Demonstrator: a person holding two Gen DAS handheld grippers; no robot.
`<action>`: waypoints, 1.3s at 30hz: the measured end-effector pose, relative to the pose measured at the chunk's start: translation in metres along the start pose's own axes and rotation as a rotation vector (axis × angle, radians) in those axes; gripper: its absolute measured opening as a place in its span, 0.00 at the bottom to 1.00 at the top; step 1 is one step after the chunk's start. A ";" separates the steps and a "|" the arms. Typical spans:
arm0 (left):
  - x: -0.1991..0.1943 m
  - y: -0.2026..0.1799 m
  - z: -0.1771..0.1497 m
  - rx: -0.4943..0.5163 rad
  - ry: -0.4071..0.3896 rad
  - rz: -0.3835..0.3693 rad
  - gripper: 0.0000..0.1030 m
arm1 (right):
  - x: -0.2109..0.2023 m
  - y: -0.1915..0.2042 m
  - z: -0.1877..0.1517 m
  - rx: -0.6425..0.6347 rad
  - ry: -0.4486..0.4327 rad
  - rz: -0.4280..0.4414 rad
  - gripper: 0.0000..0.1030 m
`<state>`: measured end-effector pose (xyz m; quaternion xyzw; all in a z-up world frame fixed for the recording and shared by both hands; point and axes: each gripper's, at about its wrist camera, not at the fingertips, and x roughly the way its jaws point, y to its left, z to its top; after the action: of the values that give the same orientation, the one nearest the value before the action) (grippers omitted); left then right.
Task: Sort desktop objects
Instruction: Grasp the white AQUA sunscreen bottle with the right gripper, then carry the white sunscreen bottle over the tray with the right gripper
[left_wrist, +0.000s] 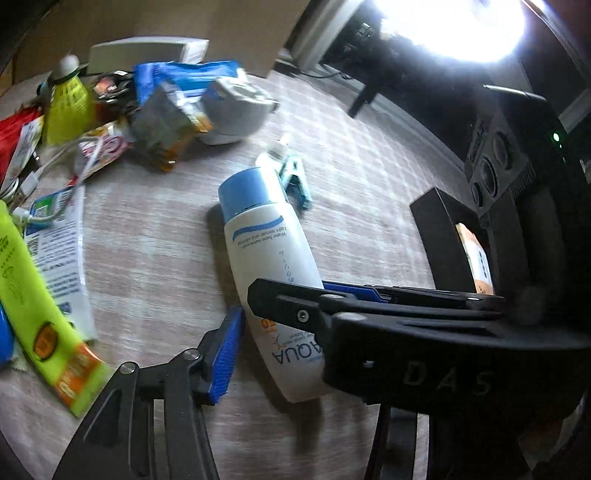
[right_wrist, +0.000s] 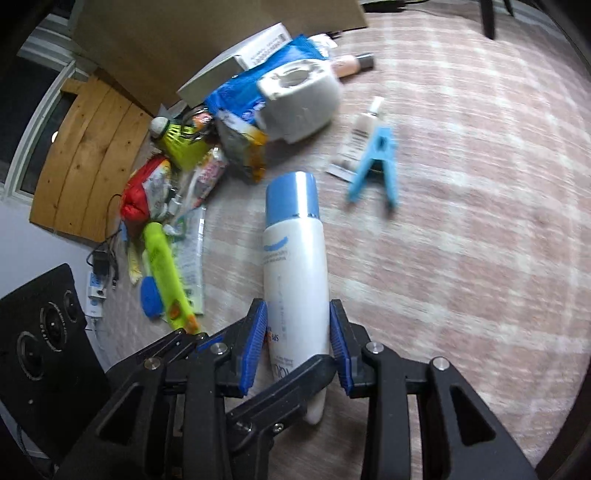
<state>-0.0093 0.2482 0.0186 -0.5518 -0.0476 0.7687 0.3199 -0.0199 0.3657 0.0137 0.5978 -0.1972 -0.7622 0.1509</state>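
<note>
1. A white sunscreen bottle (right_wrist: 295, 280) with a blue cap is seen lying on the checked desk (right_wrist: 461, 221).
2. The right gripper (right_wrist: 297, 339) is clamped on the bottle's lower body, a blue pad pressed against each side.
3. The left gripper (left_wrist: 280, 314) is set around the same bottle, its jaws apart; one blue pad (left_wrist: 225, 354) is seen just beside the bottle, perhaps touching it.
4. A blue clothespin (right_wrist: 376, 166) and a small white tube (right_wrist: 360, 136) are found just beyond the bottle's cap.
5. A white tape dispenser (right_wrist: 299, 99) and a heap of packets are seen further beyond the cap.
</note>
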 end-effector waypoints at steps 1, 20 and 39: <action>0.000 -0.005 -0.001 0.007 -0.004 0.000 0.46 | -0.004 -0.004 -0.003 0.002 -0.009 -0.005 0.32; 0.016 -0.035 -0.006 -0.011 0.002 0.054 0.67 | -0.030 -0.047 -0.014 0.016 -0.016 0.034 0.30; 0.006 -0.141 -0.010 0.155 -0.035 -0.027 0.40 | -0.118 -0.096 -0.043 0.092 -0.158 0.051 0.27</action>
<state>0.0600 0.3600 0.0705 -0.5110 -0.0012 0.7753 0.3711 0.0510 0.4994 0.0596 0.5369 -0.2585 -0.7931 0.1265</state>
